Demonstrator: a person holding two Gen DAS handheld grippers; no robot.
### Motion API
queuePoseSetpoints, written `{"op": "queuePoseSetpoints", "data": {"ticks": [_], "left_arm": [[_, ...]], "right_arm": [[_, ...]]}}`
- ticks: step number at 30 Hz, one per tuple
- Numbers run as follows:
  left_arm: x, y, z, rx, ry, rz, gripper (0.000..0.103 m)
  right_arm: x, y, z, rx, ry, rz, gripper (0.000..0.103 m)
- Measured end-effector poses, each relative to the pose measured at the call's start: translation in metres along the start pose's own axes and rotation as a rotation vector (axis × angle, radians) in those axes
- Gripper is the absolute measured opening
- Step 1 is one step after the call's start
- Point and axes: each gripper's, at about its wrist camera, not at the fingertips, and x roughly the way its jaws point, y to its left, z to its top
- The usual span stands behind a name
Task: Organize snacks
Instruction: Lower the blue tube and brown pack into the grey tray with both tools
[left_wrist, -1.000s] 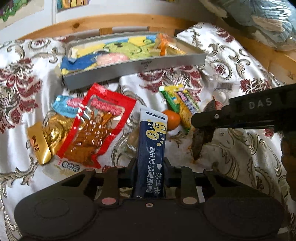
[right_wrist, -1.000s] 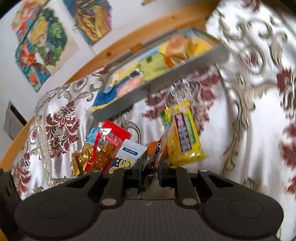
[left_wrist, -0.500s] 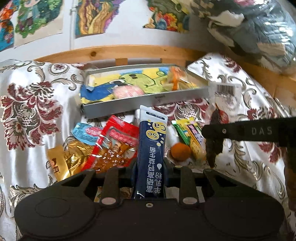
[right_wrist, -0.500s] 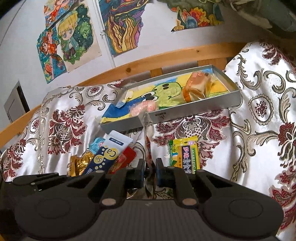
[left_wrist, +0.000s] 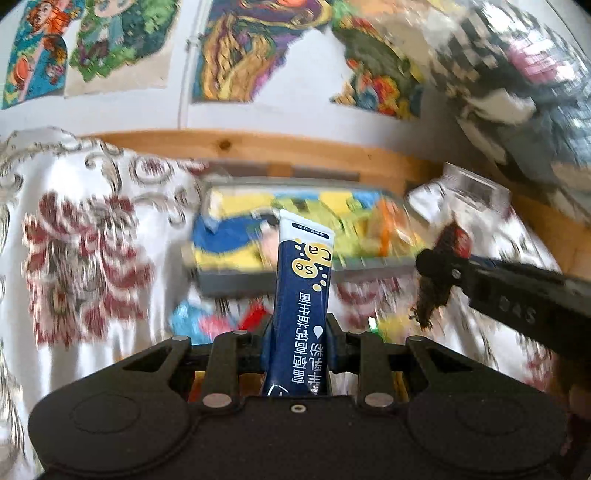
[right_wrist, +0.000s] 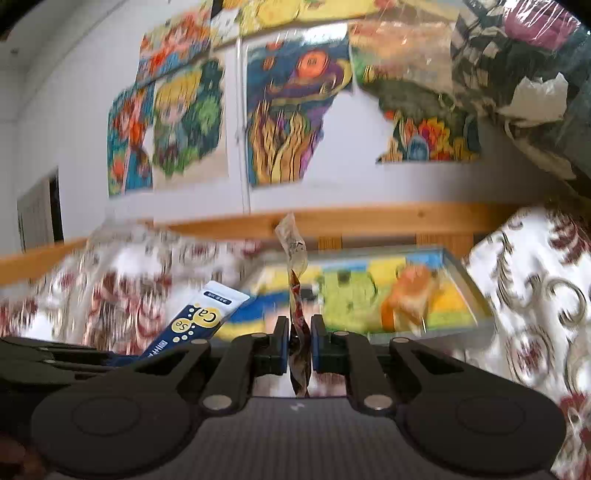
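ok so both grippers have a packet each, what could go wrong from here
The right gripper pinches its thin clear wrapper edge-on, so it may slip or twist free before reaching the tray. The left gripper holds the long navy sachet near its bottom end; the free top could catch the tray's front wall. The two grippers are close together, so they might bump over the tray.

you are over a bed with a white cloth (left_wrist: 92, 221) patterned in dark red and grey; a grey tray (left_wrist: 236, 284) lies on it near the wooden rail (left_wrist: 258, 147); blurred packets (left_wrist: 195, 321) lie just before the tray
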Motion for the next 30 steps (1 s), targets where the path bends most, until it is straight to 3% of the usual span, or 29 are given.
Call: {"op": "queuePoseSetpoints", "data": {"ticks": [5,9,16,26,27,30], "left_arm": [[0.033,0.009,0.045,-0.060,-0.068,0.059,0.029],[0.066,0.018,0.075,-0.126,-0.097,0.123,0.029],[0.127,0.017,0.101,-0.153,-0.071,0.168,0.029],[0.186,0.003,0.103,-0.175,0.041,0.167,0.030],[0.188,0.001,0.102,-0.177,0.049,0.165,0.030],[0.194,-0.002,0.099,-0.185,0.075,0.157,0.032]], "right_arm": [[0.036,-0.029,0.023,0.062,-0.099,-0.013,0.013],[0.062,-0.054,0.035,0.132,-0.126,-0.015,0.013],[0.116,-0.097,0.035,0.296,-0.015,0.019,0.013],[0.149,-0.113,0.034,0.316,0.122,0.025,0.015],[0.150,-0.112,0.034,0.304,0.132,0.011,0.019],[0.153,-0.111,0.035,0.272,0.162,-0.024,0.044]]}}
